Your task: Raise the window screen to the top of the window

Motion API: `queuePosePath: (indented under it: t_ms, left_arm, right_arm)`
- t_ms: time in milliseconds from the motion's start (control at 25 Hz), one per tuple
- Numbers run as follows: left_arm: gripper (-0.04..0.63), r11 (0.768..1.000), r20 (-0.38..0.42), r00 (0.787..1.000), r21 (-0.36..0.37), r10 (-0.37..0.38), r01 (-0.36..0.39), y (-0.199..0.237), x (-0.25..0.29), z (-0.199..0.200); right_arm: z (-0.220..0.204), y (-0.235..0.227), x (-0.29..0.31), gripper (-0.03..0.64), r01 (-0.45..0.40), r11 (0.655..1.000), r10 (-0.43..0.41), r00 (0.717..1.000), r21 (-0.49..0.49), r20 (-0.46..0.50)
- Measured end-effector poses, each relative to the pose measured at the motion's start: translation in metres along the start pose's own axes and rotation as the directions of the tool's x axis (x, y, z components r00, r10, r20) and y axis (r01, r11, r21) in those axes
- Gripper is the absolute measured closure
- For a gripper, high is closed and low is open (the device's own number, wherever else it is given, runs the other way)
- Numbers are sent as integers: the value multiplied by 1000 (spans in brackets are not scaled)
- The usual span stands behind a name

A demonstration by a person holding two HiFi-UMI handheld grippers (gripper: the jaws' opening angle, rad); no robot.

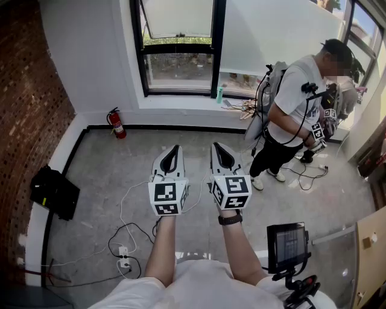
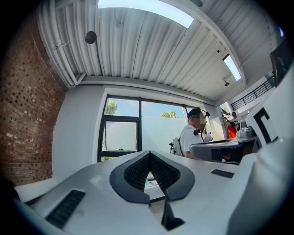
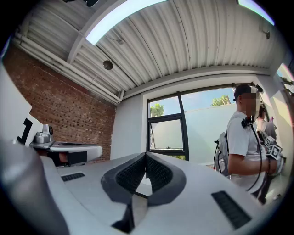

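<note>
The black-framed window (image 1: 178, 48) stands in the far wall. A pale screen panel (image 1: 178, 17) covers the upper part of its left pane, with a clear strip below. The screen also shows in the left gripper view (image 2: 120, 136) and in the right gripper view (image 3: 167, 134). My left gripper (image 1: 172, 149) and right gripper (image 1: 220, 146) are held side by side at mid-room, pointing toward the window and well short of it. Both are shut, their pads meeting tip to tip (image 2: 149, 153) (image 3: 146, 154) with nothing between them.
Another person (image 1: 295, 114) with grippers and a backpack stands right of the window. A red fire extinguisher (image 1: 116, 123) stands by the wall, a green bottle (image 1: 219, 93) on the sill. A black bag (image 1: 55, 192) and cables with a power strip (image 1: 125, 256) lie on the floor. A monitor (image 1: 288, 242) is near right.
</note>
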State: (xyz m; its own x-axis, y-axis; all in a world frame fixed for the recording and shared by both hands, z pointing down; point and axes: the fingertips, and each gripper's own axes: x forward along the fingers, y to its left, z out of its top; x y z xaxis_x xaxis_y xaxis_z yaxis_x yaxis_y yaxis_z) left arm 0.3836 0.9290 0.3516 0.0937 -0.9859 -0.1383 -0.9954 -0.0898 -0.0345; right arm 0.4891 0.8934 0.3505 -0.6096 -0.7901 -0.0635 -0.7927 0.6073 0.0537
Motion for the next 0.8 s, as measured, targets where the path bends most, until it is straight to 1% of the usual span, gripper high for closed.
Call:
queuePosePath:
  t_ms: [240, 360, 480, 640, 720, 800]
  left_arm:
    - [595, 1000, -20, 999, -14, 25, -26, -41, 6, -6]
    - [595, 1000, -15, 1000, -11, 27, -27, -71, 11, -10]
    - [595, 999, -13, 999, 1, 35, -35, -103, 22, -16]
    - [595, 998, -57, 998, -47, 33, -36, -143, 26, -26]
    - [595, 999, -44, 999, -34, 17, -19, -162, 31, -22]
    - [595, 1000, 2, 1000, 9, 14, -14, -173, 34, -12]
  right_arm:
    - [0, -31, -27, 615, -4, 1000, 4, 1000, 0, 4]
    - [0, -54, -48, 615, 4, 1000, -4, 1000, 0, 15]
    - [-3, -87, -68, 615, 41, 999, -41, 999, 12, 23]
    - [-3, -128, -99, 615, 115, 992, -118, 992, 53, 48]
    - [2, -145, -109, 615, 133, 988, -138, 988, 78, 72]
    - [6, -153, -113, 615, 117, 987, -127, 988, 108, 91]
